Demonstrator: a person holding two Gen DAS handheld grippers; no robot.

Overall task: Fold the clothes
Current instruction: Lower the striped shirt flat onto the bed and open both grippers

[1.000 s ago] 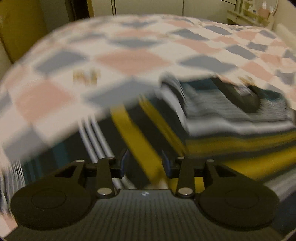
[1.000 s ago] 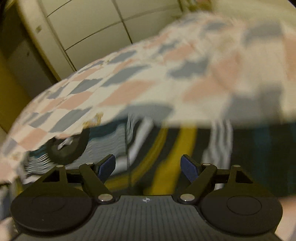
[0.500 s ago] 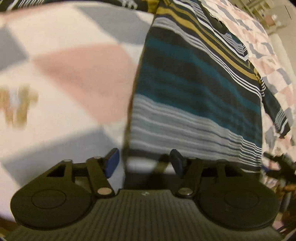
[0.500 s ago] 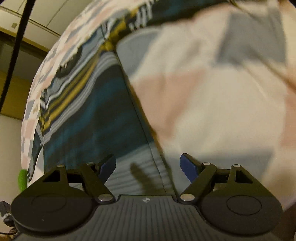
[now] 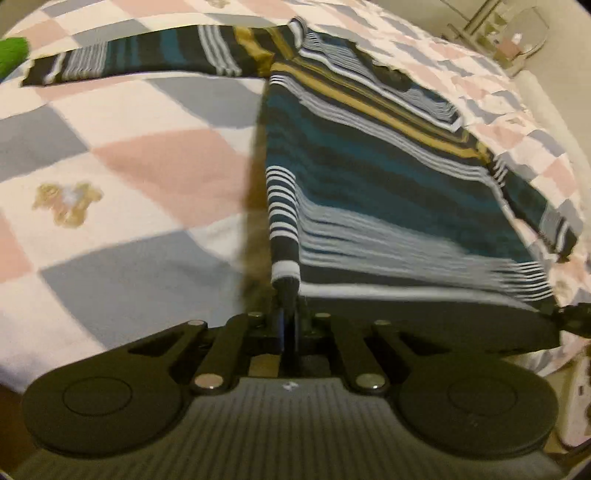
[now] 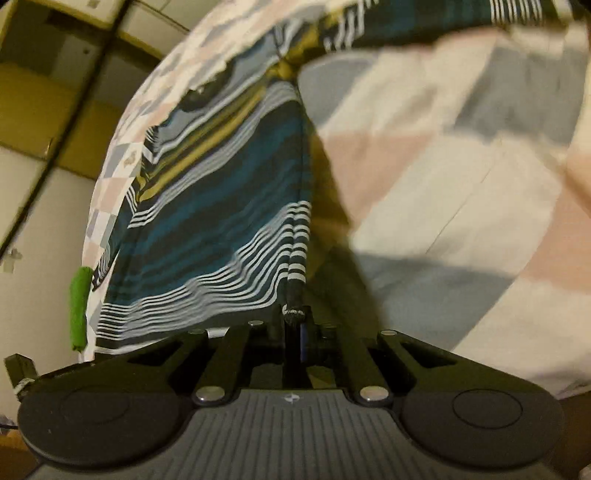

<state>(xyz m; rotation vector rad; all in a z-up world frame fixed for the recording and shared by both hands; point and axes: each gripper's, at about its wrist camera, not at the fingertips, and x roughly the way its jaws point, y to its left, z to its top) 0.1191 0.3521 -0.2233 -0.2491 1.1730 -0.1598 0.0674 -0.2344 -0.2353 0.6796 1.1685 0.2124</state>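
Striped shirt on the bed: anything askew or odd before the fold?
Nothing damaged. The striped shirt lies face-down-flat on the checked bedspread, but its one sleeve sticks straight out sideways, unfolded. Left gripper and right gripper each pinch a bunched hem corner. A green item sits at the bed edge.

Each gripper (image 5: 290,325) (image 6: 297,334) is matte black: two round discs, silver pivot screws, ribbed grey housing, blue finger pads.

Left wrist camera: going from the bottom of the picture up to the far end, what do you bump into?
Left hand-held gripper → striped shirt's pinched hem corner → yellow stripe → shirt's sleeve → checkered bedspread.
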